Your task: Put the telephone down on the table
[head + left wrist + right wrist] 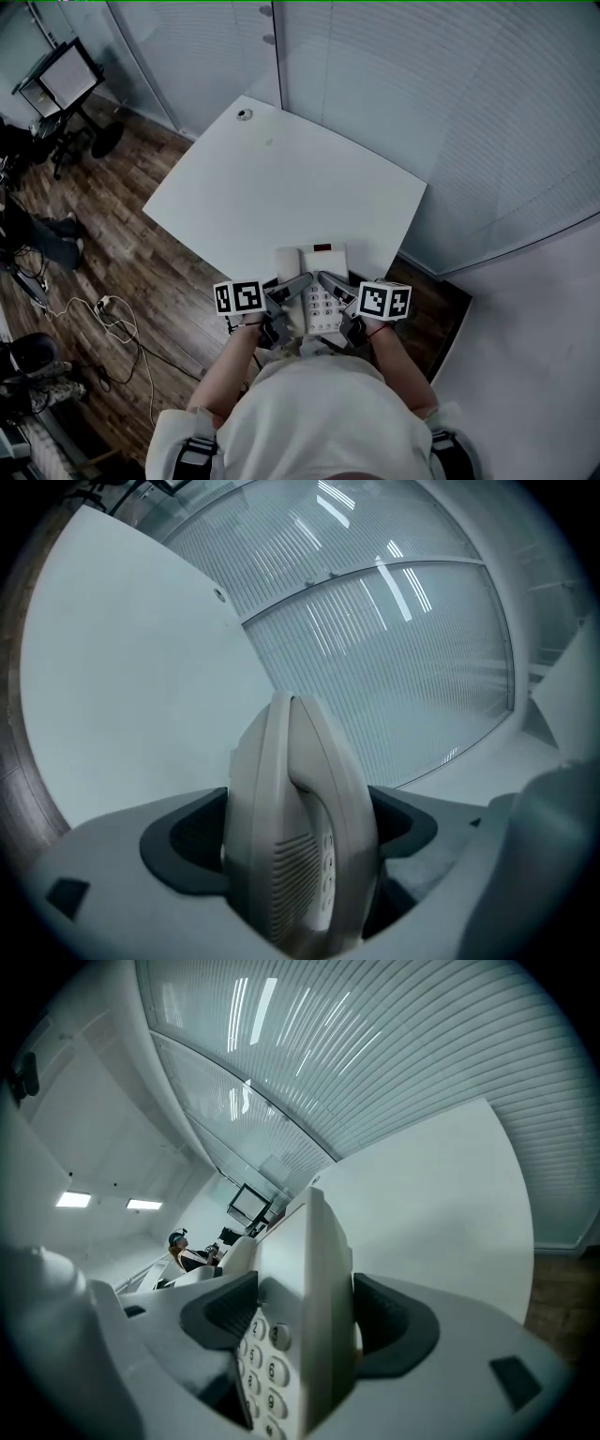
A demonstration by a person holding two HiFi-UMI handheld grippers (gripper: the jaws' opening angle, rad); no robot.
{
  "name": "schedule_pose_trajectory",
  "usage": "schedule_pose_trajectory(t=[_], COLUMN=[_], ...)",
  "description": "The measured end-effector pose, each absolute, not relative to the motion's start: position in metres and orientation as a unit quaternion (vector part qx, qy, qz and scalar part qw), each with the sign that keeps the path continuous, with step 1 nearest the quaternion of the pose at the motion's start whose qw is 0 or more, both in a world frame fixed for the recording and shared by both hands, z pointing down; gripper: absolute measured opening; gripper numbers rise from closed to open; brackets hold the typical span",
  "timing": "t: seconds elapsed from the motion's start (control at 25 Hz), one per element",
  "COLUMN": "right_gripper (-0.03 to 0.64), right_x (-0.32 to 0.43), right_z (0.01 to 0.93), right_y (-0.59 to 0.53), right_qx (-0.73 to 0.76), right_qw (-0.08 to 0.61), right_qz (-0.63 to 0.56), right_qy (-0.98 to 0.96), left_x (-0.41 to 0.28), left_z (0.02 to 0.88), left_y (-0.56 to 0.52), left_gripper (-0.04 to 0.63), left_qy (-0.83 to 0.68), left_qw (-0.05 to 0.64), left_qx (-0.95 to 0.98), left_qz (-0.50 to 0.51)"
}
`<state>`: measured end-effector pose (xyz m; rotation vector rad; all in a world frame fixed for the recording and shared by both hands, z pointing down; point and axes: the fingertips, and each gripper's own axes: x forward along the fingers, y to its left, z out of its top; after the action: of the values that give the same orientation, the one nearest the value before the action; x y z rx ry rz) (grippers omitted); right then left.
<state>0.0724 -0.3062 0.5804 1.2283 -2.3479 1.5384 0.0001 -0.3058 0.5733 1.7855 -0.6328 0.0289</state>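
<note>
left gripper (287, 292): clamped on the left edge of the telephone (323, 286), on the handset side; its own view shows dark pads pressed on both faces.
right gripper (344, 292): clamped on the phone's right edge; number keys sit just beside its left pad in its own view.
phone position: at the near edge of the table (281, 178), between the two grippers, keypad up.
phone axis: long axis runs from the table's near edge toward its far side; the end with the small dark window (322, 247) is the far one, and the handset lies along the left side.
open room: the tabletop beyond the phone is bare up to a small round hole (245, 114) at the far corner.
edges: slatted glass wall (422, 94) close along the table's far and right sides; wood floor (122, 234) off its left edge, with cables (117, 319) lying there.
hidden: the phone's near end is covered by the grippers and the person's torso (319, 412).
unclear: can't tell whether the phone's underside is touching the table or is just above it.
</note>
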Motion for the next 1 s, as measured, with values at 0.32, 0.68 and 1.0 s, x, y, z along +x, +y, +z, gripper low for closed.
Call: schedule_pose_trajectory(t=[0.32,0.68,1.0], right_gripper=[0.319,0.319,0.321], right_x=[0.082,0.093,0.097], right_z=[0.609,0.637,0.657], right_y=[-0.338,-0.367,-0.384], right_qx=[0.400,0.400,0.409], right_qw=[0.049,0.056,0.056], right_qz=[0.512,0.525,0.537], right_qy=[-0.759,-0.749,-0.735], left_x=[0.011,0.021,0.025], left_z=[0.601,0.628,0.647], left_y=[-0.337,-0.368,-0.388], left_gripper=[0.423,0.423,0.425], left_qy=[-0.275,-0.282,-0.291], left_qw=[0.594,0.597,0.602], left_qx=[0.755,0.751,0.743], left_qz=[0.017,0.023,0.034])
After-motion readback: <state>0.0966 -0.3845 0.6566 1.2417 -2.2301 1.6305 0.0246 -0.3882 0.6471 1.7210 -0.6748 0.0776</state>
